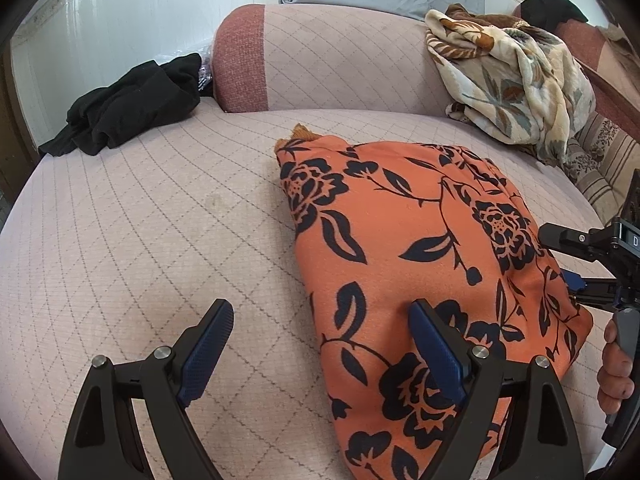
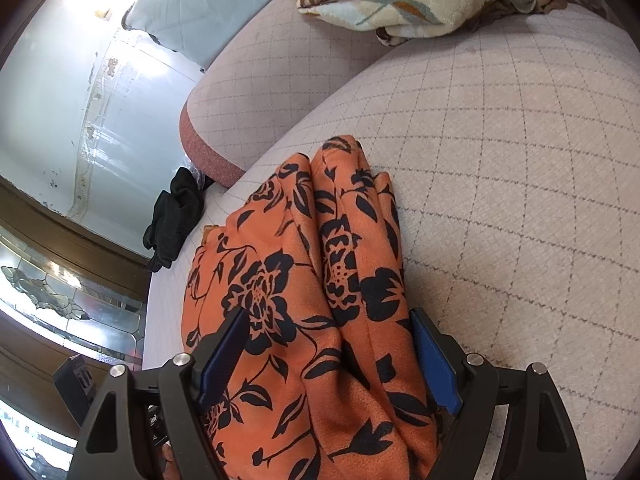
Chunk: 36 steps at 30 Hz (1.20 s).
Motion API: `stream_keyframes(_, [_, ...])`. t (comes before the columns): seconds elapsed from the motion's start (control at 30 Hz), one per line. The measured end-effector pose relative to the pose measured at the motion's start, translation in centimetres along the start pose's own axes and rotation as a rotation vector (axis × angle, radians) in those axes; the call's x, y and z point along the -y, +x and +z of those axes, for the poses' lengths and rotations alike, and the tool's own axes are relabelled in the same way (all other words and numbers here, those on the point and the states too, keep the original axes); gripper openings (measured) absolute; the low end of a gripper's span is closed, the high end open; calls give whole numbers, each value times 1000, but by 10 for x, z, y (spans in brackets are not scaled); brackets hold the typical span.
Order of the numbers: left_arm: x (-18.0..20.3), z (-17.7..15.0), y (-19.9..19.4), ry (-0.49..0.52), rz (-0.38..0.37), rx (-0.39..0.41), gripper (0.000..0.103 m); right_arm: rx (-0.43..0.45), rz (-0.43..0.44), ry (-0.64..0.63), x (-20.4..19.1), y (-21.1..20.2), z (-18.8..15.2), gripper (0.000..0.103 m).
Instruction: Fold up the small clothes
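left fingers (image 1: 320, 344) spread wide, right fingers (image 2: 332, 352) wide around folded orange floral garment (image 2: 304, 320), no legible writing

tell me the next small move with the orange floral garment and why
Probably close the right tool on the folded bundle: its jaws stand open astride the thick edge of the orange floral garment, which sits bunched on the sofa seat. The left tool is open, one finger over the cloth, gripping nothing.
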State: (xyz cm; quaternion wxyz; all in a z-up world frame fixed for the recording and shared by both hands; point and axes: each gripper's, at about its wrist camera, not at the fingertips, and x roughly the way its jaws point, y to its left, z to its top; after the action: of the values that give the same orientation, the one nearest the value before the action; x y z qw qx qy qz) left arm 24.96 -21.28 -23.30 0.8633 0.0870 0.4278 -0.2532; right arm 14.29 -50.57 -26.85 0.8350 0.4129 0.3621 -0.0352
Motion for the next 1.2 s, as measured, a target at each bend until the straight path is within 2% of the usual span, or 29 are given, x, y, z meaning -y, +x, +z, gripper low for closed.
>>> stream_keyframes(0.37, [-1, 2, 11, -51, -68, -35, 89, -58, 53, 55, 15, 15, -2, 83])
stream_keyframes(0.63, [-6, 5, 8, -89, -105, -48, 89, -48, 52, 67, 20, 10, 2, 83])
stream_keyframes(0.73, [-12, 8, 5, -122, -168, -51, 89, -28, 74, 107, 30, 3, 8, 83])
stream_keyframes(0.8, [-16, 9, 6, -146, -227, -62, 89, -70, 98, 127, 35, 9, 8, 83])
stream_keyframes(0.93, [-17, 3, 22, -179, -325, -151, 89, -108, 121, 95, 28, 17, 5, 83])
stream_keyframes(1.03, [-10, -5, 32, -183, -371, -195, 89, -107, 114, 74, 23, 19, 0, 83])
stream_keyframes(1.17, [-2, -7, 27, -160, -374, -173, 89, -107, 142, 75, 19, 21, -4, 83])
stream_keyframes(1.2, [-3, -7, 27, -168, -375, -169, 86, -105, 137, 61, 16, 21, -6, 83])
